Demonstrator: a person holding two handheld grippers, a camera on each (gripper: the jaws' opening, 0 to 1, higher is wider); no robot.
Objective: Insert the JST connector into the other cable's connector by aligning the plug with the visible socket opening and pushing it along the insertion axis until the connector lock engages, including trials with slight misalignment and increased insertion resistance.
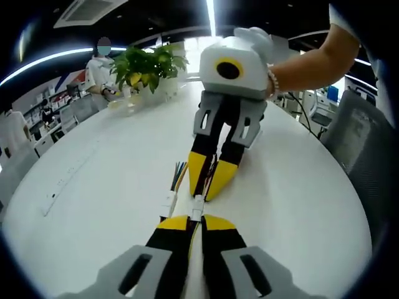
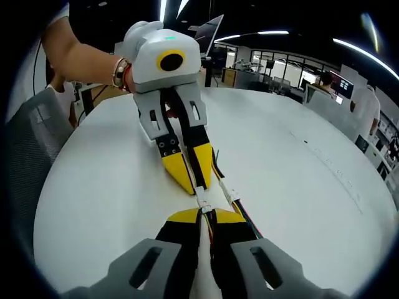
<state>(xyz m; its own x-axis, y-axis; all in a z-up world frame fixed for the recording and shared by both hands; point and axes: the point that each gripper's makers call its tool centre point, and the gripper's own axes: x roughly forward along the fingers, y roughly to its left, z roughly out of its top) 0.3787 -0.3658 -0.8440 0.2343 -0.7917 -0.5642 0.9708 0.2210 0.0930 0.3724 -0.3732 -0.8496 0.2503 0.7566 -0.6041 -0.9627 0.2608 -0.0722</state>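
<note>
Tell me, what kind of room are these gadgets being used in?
Probably an open-plan office or lab. A big white table carries a potted plant, desks with monitors stand behind, strip lights run overhead, and a mesh office chair sits at the table's edge.

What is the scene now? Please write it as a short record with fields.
surface: round white table
left gripper: shut on a cable, jaws meet at the white connector
right gripper: shut on the other cable, tips facing the left gripper
second connector: white, lying loose beside the jaws, coloured wires attached
mating state: cannot tell, joint hidden between the tips
background: potted plant on the table's far side
</note>
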